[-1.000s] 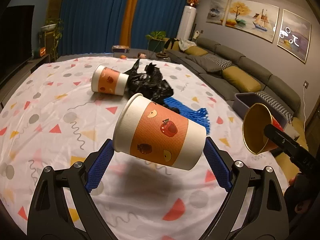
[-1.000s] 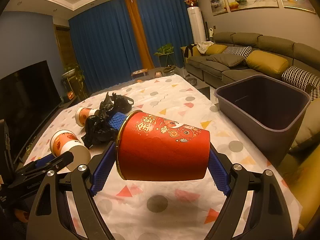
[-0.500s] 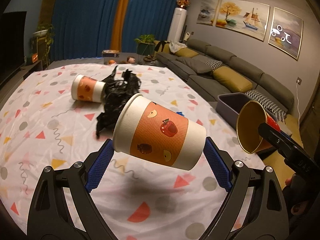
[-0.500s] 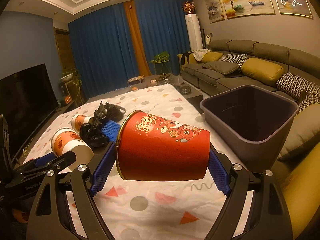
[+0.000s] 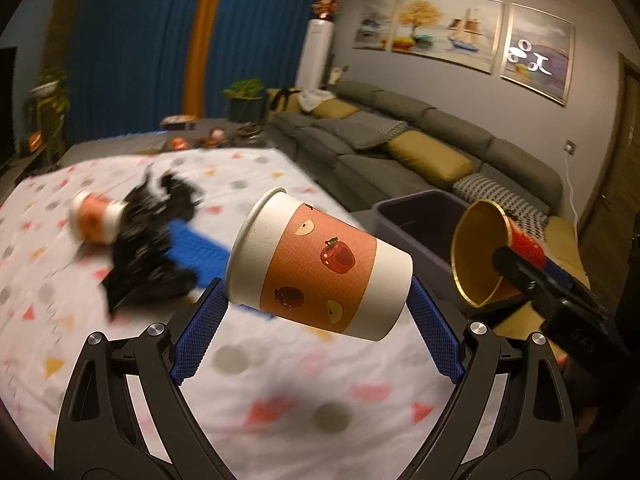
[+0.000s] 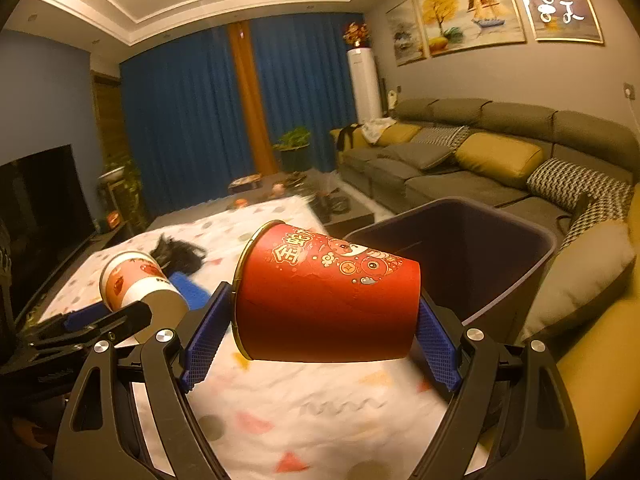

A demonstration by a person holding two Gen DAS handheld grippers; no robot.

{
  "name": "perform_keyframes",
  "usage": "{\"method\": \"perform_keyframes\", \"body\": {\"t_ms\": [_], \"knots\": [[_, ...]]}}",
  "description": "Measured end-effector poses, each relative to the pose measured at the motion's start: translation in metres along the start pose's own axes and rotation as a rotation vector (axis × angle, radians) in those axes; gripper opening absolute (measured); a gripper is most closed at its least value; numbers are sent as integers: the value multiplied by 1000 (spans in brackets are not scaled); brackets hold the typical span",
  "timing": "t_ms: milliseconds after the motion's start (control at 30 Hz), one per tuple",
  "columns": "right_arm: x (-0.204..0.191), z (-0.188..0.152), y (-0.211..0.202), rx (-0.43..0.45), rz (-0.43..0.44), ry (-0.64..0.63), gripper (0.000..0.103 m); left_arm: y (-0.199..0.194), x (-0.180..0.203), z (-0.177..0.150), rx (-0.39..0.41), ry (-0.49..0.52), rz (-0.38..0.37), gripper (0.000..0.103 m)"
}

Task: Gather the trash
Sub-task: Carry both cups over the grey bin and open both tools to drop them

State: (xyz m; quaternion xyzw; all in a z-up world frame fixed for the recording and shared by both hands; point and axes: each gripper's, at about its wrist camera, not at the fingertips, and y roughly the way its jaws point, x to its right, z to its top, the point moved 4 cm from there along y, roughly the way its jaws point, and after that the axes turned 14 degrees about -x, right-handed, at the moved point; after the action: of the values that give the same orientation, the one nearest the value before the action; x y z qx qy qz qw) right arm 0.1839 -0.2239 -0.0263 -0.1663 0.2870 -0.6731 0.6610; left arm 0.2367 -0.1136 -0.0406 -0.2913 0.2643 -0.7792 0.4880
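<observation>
Around: dark bin (image 6: pixel 516 256) at 2 o'clock, black bag (image 5: pixel 152 240) at 10 | Cups: three | left gripper (image 5: pixel 316 316) pinches apple cup (image 5: pixel 320 272) | right gripper (image 6: pixel 320 326) pinches red cup (image 6: pixel 324 300)

Readable writing: gold characters on the red cup, little else

The red paper cup (image 6: pixel 328 300) carries large gold Chinese characters near its rim, seen sideways from the right wrist; the first reads as 金, the second is too skewed to make out. Around them are printed clouds, coins and a cartoon animal, but no further lettering. On the wall, the rightmost framed picture (image 5: pixel 536 50) bears bold white brush-like strokes that look like script; they cannot be read in either view. The fruit-printed paper cup (image 5: pixel 320 278) shows only apple drawings in the left wrist view; in the right wrist view a small dark line of print sits on its white band, too small to read.
</observation>
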Motion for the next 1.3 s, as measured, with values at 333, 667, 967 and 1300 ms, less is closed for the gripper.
{"method": "perform_keyframes", "body": {"t_ms": [333,667,967,1300], "knots": [[74,22,9,50,-109,64,82,54,67,47,-4,88,-107,88],[112,19,33,40,-165,90,82,122,106,72,-93,129,-188,88],[133,19,43,28,-167,96,82,163,120,78,-153,138,-208,89],[131,22,50,28,-153,71,82,186,129,77,-198,161,-182,89]]}}
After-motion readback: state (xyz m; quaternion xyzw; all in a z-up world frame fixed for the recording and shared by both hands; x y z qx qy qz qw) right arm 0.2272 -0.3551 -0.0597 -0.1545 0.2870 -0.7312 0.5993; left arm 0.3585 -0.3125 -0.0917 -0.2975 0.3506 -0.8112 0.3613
